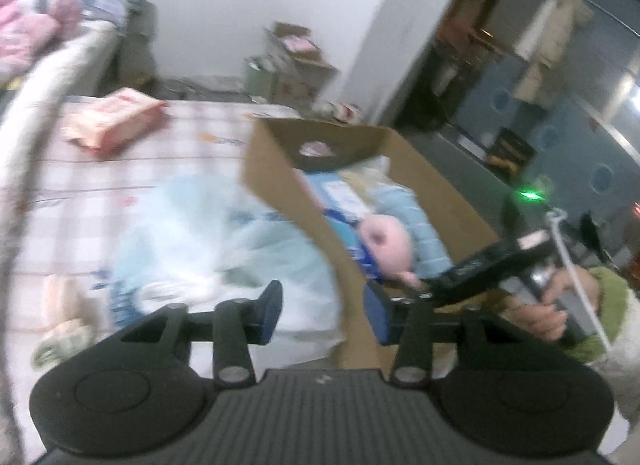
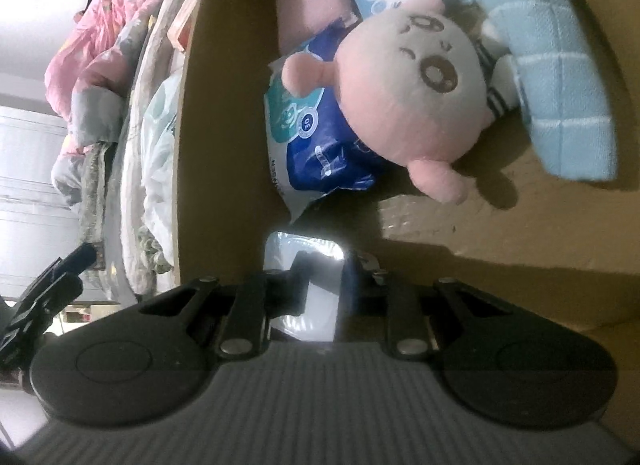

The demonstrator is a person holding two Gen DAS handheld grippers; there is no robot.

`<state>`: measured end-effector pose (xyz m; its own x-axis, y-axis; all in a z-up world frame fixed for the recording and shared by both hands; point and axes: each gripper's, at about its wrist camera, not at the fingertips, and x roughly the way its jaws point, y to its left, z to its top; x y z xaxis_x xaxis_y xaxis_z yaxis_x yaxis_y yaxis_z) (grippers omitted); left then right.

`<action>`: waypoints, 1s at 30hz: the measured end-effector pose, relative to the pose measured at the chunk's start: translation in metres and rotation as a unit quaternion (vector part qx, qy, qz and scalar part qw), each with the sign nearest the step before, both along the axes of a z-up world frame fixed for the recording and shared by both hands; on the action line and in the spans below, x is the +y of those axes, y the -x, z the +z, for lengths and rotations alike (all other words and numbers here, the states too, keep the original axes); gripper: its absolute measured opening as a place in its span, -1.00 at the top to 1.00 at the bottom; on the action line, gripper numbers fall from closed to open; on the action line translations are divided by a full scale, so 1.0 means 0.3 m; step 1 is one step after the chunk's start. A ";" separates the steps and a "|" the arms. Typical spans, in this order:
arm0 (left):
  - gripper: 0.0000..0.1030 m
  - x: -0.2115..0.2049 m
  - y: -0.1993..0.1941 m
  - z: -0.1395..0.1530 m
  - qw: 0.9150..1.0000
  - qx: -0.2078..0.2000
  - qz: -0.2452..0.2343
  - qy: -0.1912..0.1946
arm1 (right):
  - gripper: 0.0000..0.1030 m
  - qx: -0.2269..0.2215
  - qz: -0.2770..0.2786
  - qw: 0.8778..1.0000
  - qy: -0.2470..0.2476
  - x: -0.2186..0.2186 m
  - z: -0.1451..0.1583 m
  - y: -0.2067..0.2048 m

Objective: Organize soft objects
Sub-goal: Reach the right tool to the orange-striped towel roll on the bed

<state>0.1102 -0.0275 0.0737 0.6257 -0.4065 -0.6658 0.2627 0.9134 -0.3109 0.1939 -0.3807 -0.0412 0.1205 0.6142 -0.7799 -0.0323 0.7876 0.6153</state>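
Note:
An open cardboard box [image 1: 280, 193] stands on the bed. Inside it lie a pink plush doll [image 1: 386, 241], a light blue quilted towel [image 1: 420, 217] and a blue plastic pack [image 2: 316, 145]. The right wrist view looks down on the doll [image 2: 404, 97] and towel [image 2: 552, 77] from close by. My right gripper [image 2: 326, 289] is shut on the box's near wall [image 2: 224, 105] at its hand hole. In the left wrist view that gripper [image 1: 436, 289] shows at the box's near end, held by a hand. My left gripper [image 1: 323, 315] hangs open over the box's left wall and a pale blue-and-white plastic bag [image 1: 192, 233], gripping nothing.
The bed has a pink checked sheet [image 1: 120, 177] with a pink pack [image 1: 116, 121] lying on it. A pink quilt [image 1: 28, 33] is bunched at its far left. Cardboard boxes [image 1: 292, 61] stand by the white wall. A pale coat [image 1: 548, 33] hangs in a doorway on the right.

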 end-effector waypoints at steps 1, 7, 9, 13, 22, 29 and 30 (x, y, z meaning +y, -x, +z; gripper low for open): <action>-0.02 0.030 0.024 -0.006 1.000 -0.007 0.013 -0.005 | 0.63 -0.011 -0.003 1.000 0.004 -0.004 0.019 0.008; -0.41 0.166 0.176 -0.076 0.995 -0.030 0.087 -0.045 | 0.40 -0.124 -0.021 0.991 0.047 0.000 0.205 0.102; -0.48 0.210 0.214 -0.106 0.993 -0.025 0.106 -0.049 | 0.39 -0.168 -0.021 0.984 0.060 0.029 0.273 0.141; -0.51 0.251 0.273 -0.150 0.990 -0.018 0.127 -0.056 | 0.37 -0.239 0.012 0.969 0.055 0.144 0.385 0.213; -0.49 0.310 0.313 -0.225 0.982 -0.035 0.169 -0.079 | 0.36 -0.241 0.138 0.960 -0.032 0.595 0.379 0.239; -0.36 0.381 0.271 -0.259 0.979 -0.042 0.182 -0.082 | 0.36 -0.214 0.191 0.958 -0.024 0.900 0.300 0.190; -0.33 0.394 0.264 -0.262 0.979 -0.042 0.184 -0.077 | 0.36 -0.208 0.189 0.959 -0.021 0.936 0.295 0.165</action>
<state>0.0311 0.0908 -0.0050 0.7662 -0.0427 -0.6411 -0.0736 0.9854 -0.1535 0.1445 -0.1000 0.0473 0.1775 0.7047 -0.6869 -0.5605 0.6461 0.5181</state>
